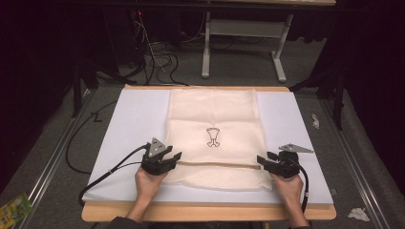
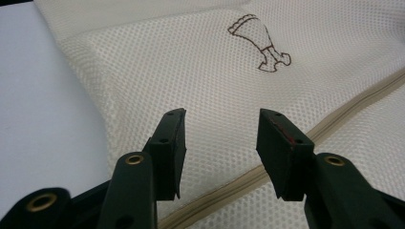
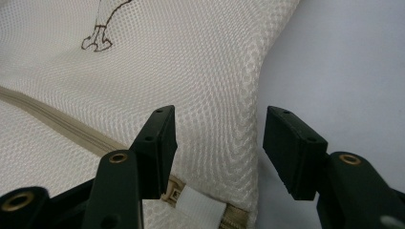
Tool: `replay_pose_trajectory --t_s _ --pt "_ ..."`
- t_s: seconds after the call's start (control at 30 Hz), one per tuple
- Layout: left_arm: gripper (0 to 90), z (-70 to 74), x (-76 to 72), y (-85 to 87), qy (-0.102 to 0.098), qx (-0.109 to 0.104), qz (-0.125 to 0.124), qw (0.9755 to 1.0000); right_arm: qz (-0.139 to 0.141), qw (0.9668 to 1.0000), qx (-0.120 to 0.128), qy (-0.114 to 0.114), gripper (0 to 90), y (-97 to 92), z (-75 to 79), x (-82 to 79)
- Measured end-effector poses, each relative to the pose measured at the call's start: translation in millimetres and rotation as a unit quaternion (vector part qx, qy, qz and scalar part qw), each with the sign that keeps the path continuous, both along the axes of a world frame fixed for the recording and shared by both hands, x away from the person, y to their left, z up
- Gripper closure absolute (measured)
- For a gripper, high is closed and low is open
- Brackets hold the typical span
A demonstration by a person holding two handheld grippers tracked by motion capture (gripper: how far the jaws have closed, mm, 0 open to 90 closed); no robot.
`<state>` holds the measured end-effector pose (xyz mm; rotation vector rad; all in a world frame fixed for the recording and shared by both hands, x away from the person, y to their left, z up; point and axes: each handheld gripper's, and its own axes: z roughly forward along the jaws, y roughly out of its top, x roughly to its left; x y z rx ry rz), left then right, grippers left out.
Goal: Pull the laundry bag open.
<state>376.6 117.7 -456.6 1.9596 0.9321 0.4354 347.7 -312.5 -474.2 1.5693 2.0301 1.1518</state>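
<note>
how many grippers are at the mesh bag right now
2. The left gripper sits at the left edge of the cream mesh laundry bag, by its zipper, jaws open. The right gripper sits at the bag's right edge, jaws open too.

Left hand-held gripper (image 2: 222, 143) parted above cream mesh bag (image 2: 191, 81), zipper (image 2: 334, 121), embroidered motif (image 2: 260, 43)

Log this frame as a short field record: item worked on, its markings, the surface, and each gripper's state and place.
item: cream mesh laundry bag, lying flat
markings: small brown outline emblem; beige zipper across its near part
surface: white board on a wooden table
left gripper: open, at the bag's left edge, pads clear of the mesh
right gripper: open, at the bag's right edge by the zipper end
</note>
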Motion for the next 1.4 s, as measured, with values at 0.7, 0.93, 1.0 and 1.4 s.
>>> replay_pose_trajectory --t_s 0.7,0.93,1.0,1.4 --pt "52.5 -10.8 -3.3 -17.9 0.026 -0.022 -0.013 0.9993 0.017 0.9994 -0.026 0.013 69.7 8.3 -6.0 1.7" --pt "52.6 -1.2 -6.2 -33.5 0.014 -0.020 -0.034 0.9991 0.034 0.9985 -0.041 0.011 86.4 7.7 -5.0 2.8" --pt "52.8 -1.7 -5.9 -33.9 0.019 -0.020 -0.033 0.9991 0.037 0.9985 -0.038 0.012 87.0 6.9 -3.9 2.9" --pt "52.8 7.3 -7.9 -67.7 0.024 0.002 -0.071 0.9972 0.050 0.9986 -0.014 -0.007 87.7 3.4 6.9 -2.0"
